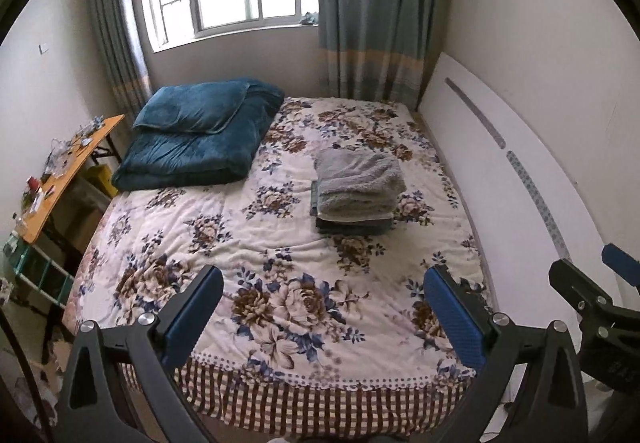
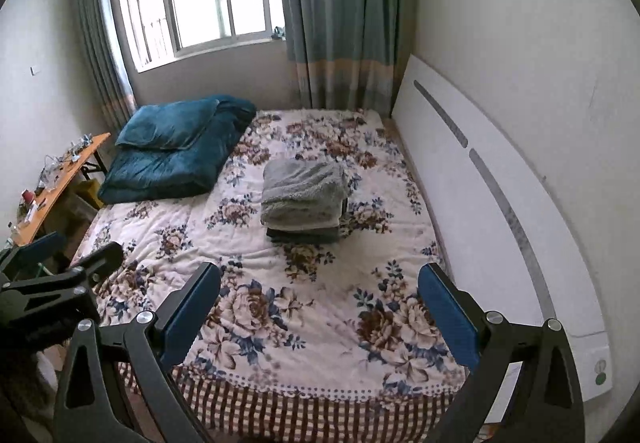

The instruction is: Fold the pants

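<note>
A stack of folded garments, fluffy grey pants (image 1: 358, 183) on top of darker ones (image 1: 352, 225), lies on the floral bedspread (image 1: 248, 227) right of centre; it also shows in the right wrist view (image 2: 304, 191). My left gripper (image 1: 322, 313) is open and empty, held above the near edge of the bed. My right gripper (image 2: 318, 309) is open and empty beside it, also above the near edge. The right gripper's fingers (image 1: 622, 265) show at the right of the left view, and the left gripper's fingers (image 2: 48, 245) show at the left of the right view.
A folded teal quilt (image 1: 196, 135) lies at the bed's far left corner. A white headboard (image 1: 504, 163) runs along the right wall. A cluttered orange side table (image 1: 68, 171) stands left of the bed. Window and curtains (image 1: 368, 11) are behind.
</note>
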`<state>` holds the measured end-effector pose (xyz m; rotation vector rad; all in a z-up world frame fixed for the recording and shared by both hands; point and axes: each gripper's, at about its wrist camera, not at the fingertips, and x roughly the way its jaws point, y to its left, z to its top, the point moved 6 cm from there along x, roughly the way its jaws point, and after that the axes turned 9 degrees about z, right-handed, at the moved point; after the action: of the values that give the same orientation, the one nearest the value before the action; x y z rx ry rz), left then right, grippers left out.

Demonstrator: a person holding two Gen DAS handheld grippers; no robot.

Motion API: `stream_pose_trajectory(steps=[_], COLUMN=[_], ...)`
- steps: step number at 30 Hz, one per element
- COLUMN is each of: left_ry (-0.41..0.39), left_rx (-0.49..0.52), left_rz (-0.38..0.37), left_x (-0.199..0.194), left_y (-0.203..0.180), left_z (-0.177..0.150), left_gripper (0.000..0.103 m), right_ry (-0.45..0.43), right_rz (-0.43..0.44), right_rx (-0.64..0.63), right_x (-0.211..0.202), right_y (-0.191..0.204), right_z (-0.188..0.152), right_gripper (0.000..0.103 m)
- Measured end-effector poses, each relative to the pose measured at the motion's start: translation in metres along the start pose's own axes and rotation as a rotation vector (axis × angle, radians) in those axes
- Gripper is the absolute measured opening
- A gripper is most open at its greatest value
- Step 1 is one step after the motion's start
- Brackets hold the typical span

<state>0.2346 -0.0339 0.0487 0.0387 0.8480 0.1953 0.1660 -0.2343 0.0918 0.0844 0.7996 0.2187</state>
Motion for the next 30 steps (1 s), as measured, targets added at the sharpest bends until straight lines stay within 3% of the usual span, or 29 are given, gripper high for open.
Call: stream_pose_trajectory(steps=[10, 22, 30], left_ry=[-0.027, 0.03, 0.045], left_rx=[-0.021, -0.01, -0.008], left_rz=[0.065, 0.106, 0.122], left_x=[0.013, 0.04, 0.041], left_y=[0.002, -0.002, -0.008], left_z=[0.036, 0.039, 0.037], left_gripper=[0.102, 0.103, 0.103], right_ry=[0.048, 0.13, 0.135], right_rz=[-0.004, 0.025, 0.015], right_rx=[-0.016, -0.019, -0.026], right_x=[0.038, 0.078, 0.083], right_y=[-0.012, -0.017, -0.02], right_z=[0.047, 0.055, 0.053], right_gripper=[0.101, 0.101, 0.101])
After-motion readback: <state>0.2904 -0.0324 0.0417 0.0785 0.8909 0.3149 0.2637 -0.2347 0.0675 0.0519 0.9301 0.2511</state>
